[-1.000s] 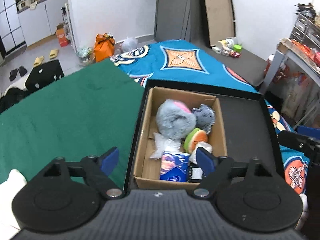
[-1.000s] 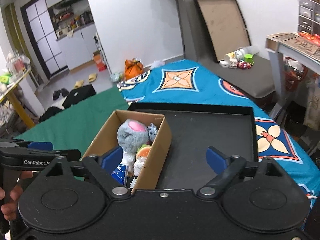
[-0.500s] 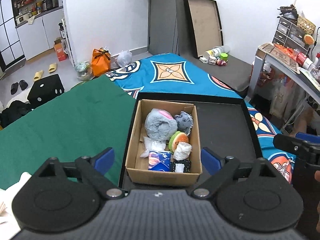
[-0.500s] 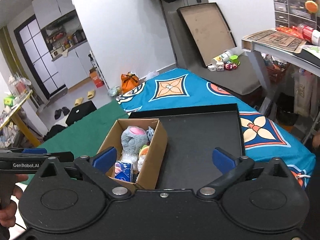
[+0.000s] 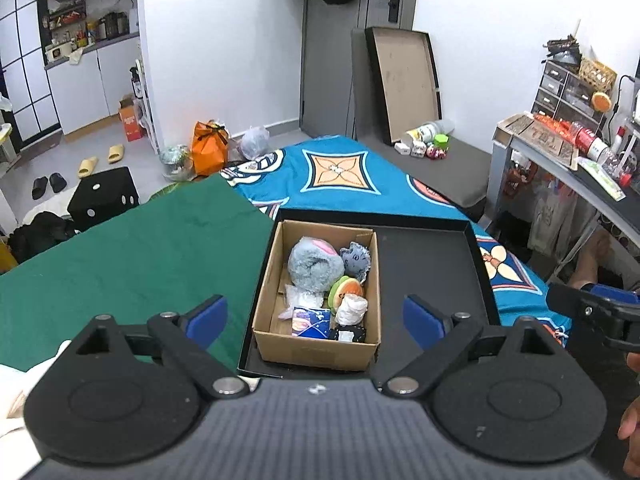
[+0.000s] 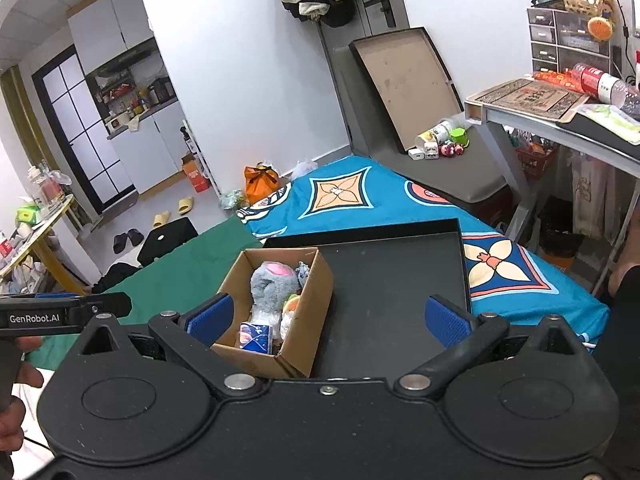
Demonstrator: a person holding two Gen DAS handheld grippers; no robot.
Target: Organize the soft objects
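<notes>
Grippers risen, cardboard box (image 5: 318, 322) below left gripper (image 5: 316, 320)

You have a plain brown cardboard box (image 5: 316, 350) sitting in a black tray (image 5: 432, 264). Inside it, at twelve o'clock, the grey plush (image 5: 314, 266) shows a pink patch; at six o'clock lies a dark blue packet (image 5: 311, 322) with orange print. At nine o'clock of the tray spreads a solid green cloth (image 5: 120, 264); at twelve o'clock a turquoise bedcover (image 5: 360, 184) carries orange diamond motifs. Your claw pads (image 5: 208, 318) are blue on black arms
</notes>
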